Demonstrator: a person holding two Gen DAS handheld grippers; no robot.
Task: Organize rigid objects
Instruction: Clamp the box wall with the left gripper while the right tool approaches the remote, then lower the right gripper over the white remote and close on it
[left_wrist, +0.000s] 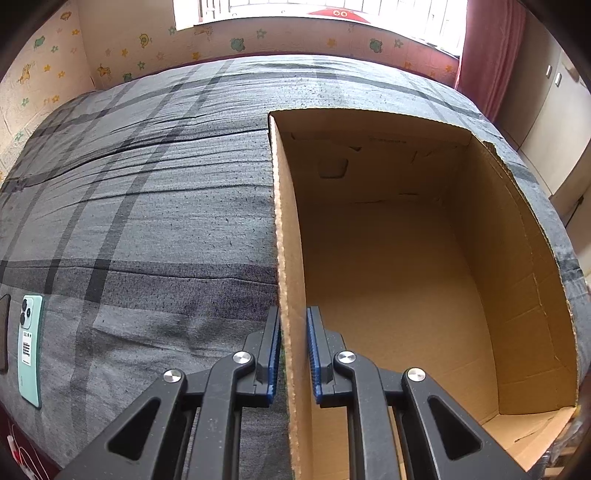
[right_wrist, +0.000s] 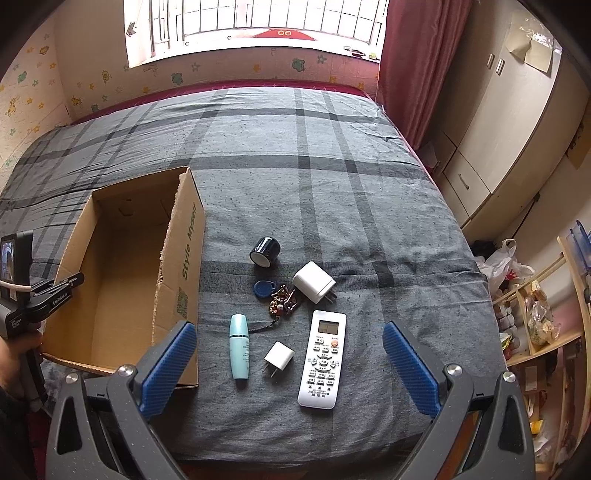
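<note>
Grey plaid bedspread (right_wrist: 332, 177), window behind. Left gripper (left_wrist: 293, 354) clamped on left wall of empty cardboard box (left_wrist: 406, 280); thin card, bends easily. Right gripper (right_wrist: 290, 363) wide open, empty, above remote (right_wrist: 323, 358): light, stiff, slick; grip across its width.

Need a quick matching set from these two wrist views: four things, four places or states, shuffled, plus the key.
Things:
1. left claw
2. right claw
3. remote
4. phone

Places or states:
A. lies on the bedspread left of the cardboard box
B. shut on the box's side wall
C. open, nothing between its pads
D. lies on the bedspread right of the box, beside a small white charger

The cardboard box is empty; the small white charger lies left of the remote.

Pairs: 1-B, 2-C, 3-D, 4-A
</note>
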